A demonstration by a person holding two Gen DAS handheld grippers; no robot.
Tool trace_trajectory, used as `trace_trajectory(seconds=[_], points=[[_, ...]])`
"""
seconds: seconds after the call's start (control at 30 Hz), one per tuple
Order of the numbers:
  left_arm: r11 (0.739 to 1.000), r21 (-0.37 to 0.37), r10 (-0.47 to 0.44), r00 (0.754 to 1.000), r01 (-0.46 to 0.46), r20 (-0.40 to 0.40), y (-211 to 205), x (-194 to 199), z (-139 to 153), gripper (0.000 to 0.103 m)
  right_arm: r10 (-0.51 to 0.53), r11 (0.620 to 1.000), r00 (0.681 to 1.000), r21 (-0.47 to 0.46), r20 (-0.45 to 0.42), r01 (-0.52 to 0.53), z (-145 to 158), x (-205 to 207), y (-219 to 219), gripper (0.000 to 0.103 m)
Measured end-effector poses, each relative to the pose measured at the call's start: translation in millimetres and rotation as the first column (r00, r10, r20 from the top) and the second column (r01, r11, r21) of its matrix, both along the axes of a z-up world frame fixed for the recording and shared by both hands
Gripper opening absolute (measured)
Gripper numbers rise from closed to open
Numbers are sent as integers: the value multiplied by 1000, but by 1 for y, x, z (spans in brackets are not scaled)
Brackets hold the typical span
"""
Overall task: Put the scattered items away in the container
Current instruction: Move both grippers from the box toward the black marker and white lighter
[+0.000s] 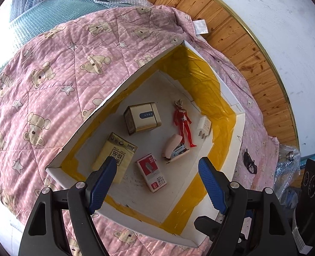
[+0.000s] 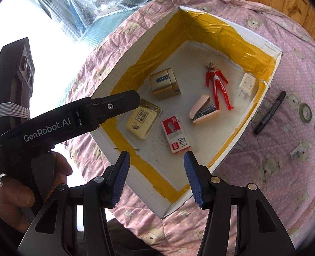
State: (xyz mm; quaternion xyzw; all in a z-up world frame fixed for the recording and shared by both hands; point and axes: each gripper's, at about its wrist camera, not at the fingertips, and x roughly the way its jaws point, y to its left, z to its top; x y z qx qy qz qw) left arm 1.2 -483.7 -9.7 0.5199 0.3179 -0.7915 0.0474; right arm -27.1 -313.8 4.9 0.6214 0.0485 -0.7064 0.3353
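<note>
We hold both tongs, left & right, released over box; marker on quilt by box's right edge.

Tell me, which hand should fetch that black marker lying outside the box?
Probably the right. Its open, empty tool looks onto the black marker lying on the quilt beside the box. The left tool, also open, faces into the box.

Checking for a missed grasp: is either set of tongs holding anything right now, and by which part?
Nothing is held. The left tongs and right tongs are both open and empty above the box.
</note>
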Motion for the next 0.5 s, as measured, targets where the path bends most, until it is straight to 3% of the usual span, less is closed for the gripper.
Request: trace_trajectory(seconds=[0.5], points=[[996, -54, -74, 997, 74, 12, 40, 18, 18, 80, -88, 995, 996, -55, -17, 87, 13, 16, 39, 56]])
